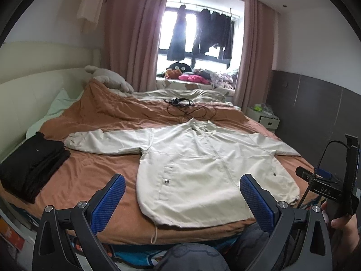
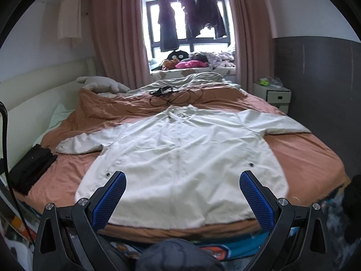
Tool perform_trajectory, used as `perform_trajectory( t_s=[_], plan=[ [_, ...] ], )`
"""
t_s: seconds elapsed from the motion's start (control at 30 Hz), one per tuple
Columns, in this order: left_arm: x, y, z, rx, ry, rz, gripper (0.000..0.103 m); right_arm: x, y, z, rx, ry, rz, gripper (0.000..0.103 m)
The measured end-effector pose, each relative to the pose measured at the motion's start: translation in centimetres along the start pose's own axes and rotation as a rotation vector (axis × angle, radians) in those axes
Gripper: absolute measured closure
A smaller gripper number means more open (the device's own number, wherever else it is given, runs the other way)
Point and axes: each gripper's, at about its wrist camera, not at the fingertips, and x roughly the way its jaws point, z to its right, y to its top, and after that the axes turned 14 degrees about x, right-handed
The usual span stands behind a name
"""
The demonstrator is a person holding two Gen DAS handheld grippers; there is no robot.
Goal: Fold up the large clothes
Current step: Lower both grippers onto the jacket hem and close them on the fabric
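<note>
The left gripper (image 1: 182,178) is held with its jaws spread wide and nothing between the blue pads (image 1: 108,203); it is poised above the near bed edge, over the jacket's near left hem. The right gripper (image 2: 182,176) is likewise spread wide and empty, centred over the near hem. Only in the left wrist view is the right-hand tool's black frame seen at the right edge, with a hand (image 1: 345,221) wrapped around it. Only in the right wrist view is a black cable (image 2: 6,158) seen hanging at the left edge.

The cream jacket (image 2: 180,149) is laid flat, front up, on the orange sheet (image 2: 304,158), hem nearest, collar farthest, both sleeves spread outward. A hem drawstring (image 1: 154,233) is seen dangling over the bed edge in the left wrist view only. A stack of folded black clothes (image 1: 31,162) is placed at the left bed edge, apart from the left sleeve cuff.

Beyond the collar, a tangle of black cords (image 2: 173,96) is lying on the sheet. Farther left, a plush toy (image 2: 101,83) is rested by the headboard (image 1: 29,94). At the far right a white nightstand (image 2: 275,94) is seen. Dark garments (image 2: 191,15) are hung in the window at the far end.
</note>
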Motion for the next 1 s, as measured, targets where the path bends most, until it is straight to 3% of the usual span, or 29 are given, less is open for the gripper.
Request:
perform_trajectory(
  t_s=[0.2, 0.4, 0.63, 0.7, 1.0],
  plan=[
    [5.8, 1.1, -2.9, -0.041, 0.023, -0.079, 0.001, 5.9, 0.9, -3.1, -0.052, 0.045, -0.061, 0.002],
    [11.2, 1.0, -5.7, -0.067, 0.043, -0.134, 0.001, 12.1, 1.4, -4.8, -0.024, 0.055, -0.136, 0.002],
    [16.6, 0.8, -10.5, -0.138, 0.082, -0.188, 0.002, 19.4, 2.3, -6.2, 0.040, 0.066, -0.209, 0.011],
    [17.9, 0.9, -12.1, -0.157, 0.099, -0.197, 0.004, 21.4, 2.7, -6.8, 0.055, 0.068, -0.226, 0.017],
    [23.6, 0.6, -18.2, -0.229, 0.165, -0.252, 0.012, 29.0, 2.6, -12.1, 0.065, 0.158, -0.316, 0.017]
  ],
)
